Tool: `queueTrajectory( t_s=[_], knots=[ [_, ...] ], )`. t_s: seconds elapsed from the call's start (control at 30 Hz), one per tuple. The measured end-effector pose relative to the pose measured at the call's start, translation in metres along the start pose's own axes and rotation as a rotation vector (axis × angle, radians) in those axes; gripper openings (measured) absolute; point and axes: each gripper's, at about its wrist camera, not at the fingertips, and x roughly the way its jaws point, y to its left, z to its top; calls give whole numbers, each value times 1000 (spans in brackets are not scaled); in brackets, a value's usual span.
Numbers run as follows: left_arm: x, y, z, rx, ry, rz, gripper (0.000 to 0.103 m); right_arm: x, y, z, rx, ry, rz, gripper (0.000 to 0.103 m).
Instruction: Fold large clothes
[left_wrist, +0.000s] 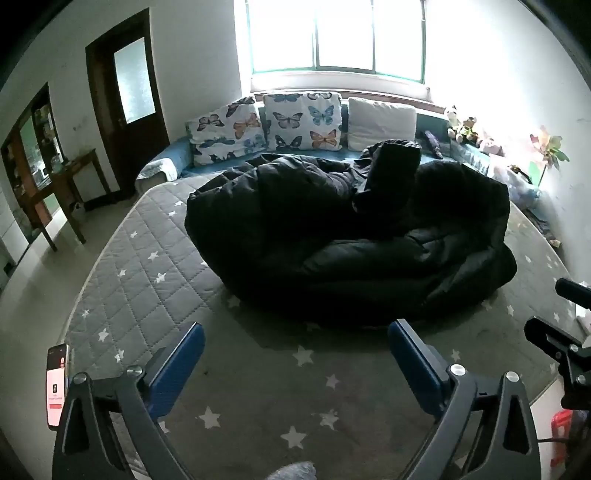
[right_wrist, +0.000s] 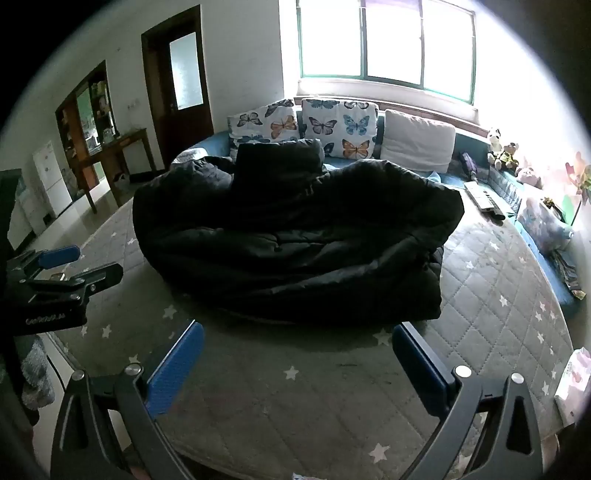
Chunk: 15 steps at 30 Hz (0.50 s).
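A grey quilted bed with white stars carries a crumpled black puffy coat and butterfly pillows.

We look down along our left tongs, whose blue pads stand wide apart with nothing between them, only the grey star-patterned mattress below. Ahead lies a large black padded coat, crumpled in a heap on the mattress, one sleeve folded up over its middle. Behind it, two butterfly pillows and a white pillow lean under a bright window. A dark wooden door stands to the left. A lit phone sits beside our left finger. At the right edge part of our right tongs shows.
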Motion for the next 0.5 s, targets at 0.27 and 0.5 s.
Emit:
queueTrajectory(
  t_s=[0.27, 0.5],
  knots=[
    [-3, -2, -4, 6, -22, -25, 103, -2, 1, -1, 3, 5, 7, 103],
    [-2, -2, 3, 11, -19, -46, 103, -1, -2, 0, 2, 2, 6, 103]
  ],
)
